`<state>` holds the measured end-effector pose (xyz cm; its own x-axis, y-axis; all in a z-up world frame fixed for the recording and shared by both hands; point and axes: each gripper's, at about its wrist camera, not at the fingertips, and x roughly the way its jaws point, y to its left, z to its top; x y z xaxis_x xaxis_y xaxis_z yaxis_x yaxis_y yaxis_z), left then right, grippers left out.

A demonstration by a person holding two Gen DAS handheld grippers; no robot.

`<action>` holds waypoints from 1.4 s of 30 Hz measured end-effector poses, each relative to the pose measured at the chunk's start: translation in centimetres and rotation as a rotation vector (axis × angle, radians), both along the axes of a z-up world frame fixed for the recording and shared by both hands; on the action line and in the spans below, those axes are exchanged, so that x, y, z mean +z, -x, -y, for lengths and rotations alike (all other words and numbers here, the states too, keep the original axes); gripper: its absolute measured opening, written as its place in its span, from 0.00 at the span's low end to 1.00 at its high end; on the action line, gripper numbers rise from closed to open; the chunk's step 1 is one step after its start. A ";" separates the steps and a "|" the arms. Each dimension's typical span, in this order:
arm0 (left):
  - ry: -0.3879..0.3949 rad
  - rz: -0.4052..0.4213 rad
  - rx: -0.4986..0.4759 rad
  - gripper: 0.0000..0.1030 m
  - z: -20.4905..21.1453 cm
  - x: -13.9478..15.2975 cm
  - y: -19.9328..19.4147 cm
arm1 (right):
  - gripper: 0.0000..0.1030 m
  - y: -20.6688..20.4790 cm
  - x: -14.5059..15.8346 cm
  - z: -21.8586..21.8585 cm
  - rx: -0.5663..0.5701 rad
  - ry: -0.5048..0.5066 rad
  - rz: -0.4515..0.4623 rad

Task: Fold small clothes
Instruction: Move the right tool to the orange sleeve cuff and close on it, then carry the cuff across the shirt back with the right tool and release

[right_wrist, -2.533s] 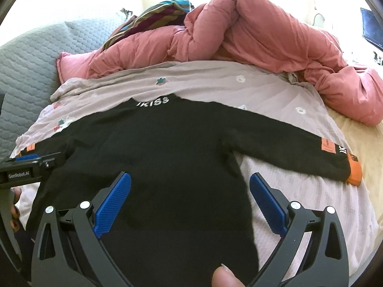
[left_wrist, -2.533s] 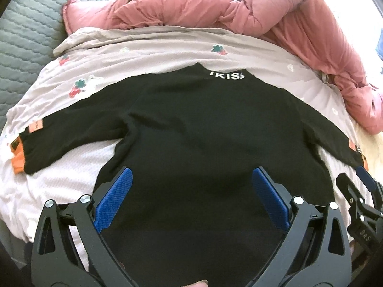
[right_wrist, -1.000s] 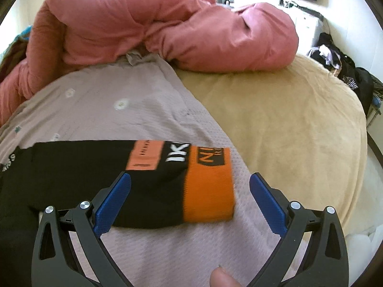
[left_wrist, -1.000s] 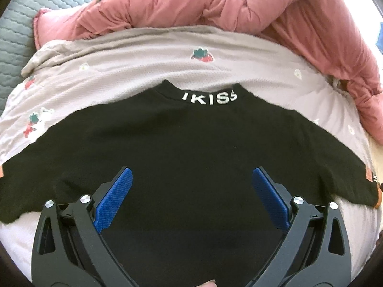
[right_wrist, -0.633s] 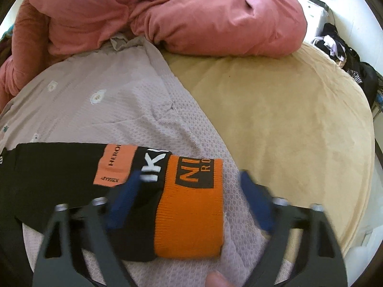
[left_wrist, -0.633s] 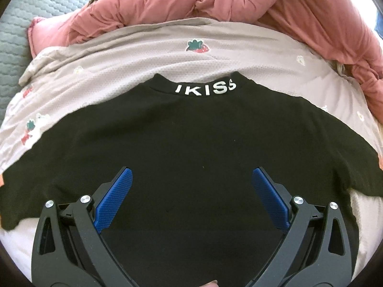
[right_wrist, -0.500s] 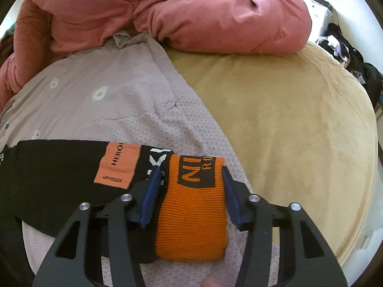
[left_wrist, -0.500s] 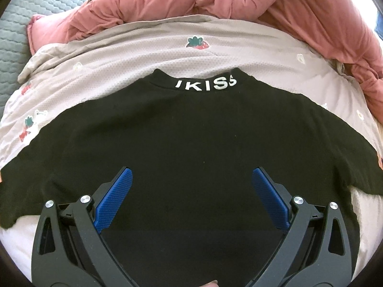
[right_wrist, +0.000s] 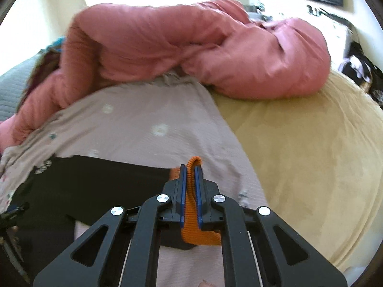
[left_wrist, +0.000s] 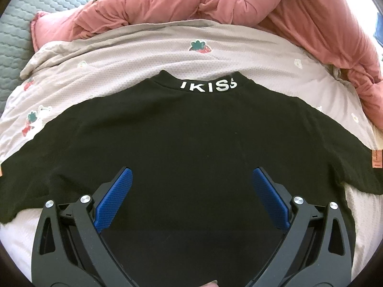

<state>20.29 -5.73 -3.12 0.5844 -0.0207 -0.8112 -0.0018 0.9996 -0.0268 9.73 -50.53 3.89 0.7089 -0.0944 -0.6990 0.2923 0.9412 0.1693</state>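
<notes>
A small black sweater [left_wrist: 191, 143] lies flat on a pale strawberry-print blanket [left_wrist: 143, 67], its collar with white letters [left_wrist: 208, 86] at the far side. My left gripper [left_wrist: 190, 179] hovers over the sweater's body, open, with nothing between its blue pads. In the right wrist view the sweater's right sleeve [right_wrist: 95, 181] runs in from the left and ends in an orange cuff [right_wrist: 191, 212]. My right gripper [right_wrist: 190, 169] is shut on that cuff, which stands pinched and raised off the blanket between the blue pads.
A bunched pink duvet [left_wrist: 215, 7] [right_wrist: 191, 47] lies along the far side of the bed. A tan sheet [right_wrist: 311, 155] covers the bed to the right. A grey quilted surface [left_wrist: 16, 31] sits at the far left. Dark clothes [right_wrist: 363, 71] are piled beyond the bed's right edge.
My right gripper went from wide open over the orange cuff to shut on it, then rose and tilted up with the cuff. The left gripper stayed open, almost still, over the sweater.
</notes>
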 end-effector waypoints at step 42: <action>0.237 0.044 0.031 0.91 -7.7 0.6 3.9 | 0.06 -11.2 2.9 -36.2 0.687 -0.114 0.030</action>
<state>16.36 1.94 -2.55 0.6223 -0.1891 -0.7596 -0.0259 0.9649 -0.2614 20.88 -14.28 6.82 0.6010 0.4554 -0.6568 -0.3699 0.8870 0.2765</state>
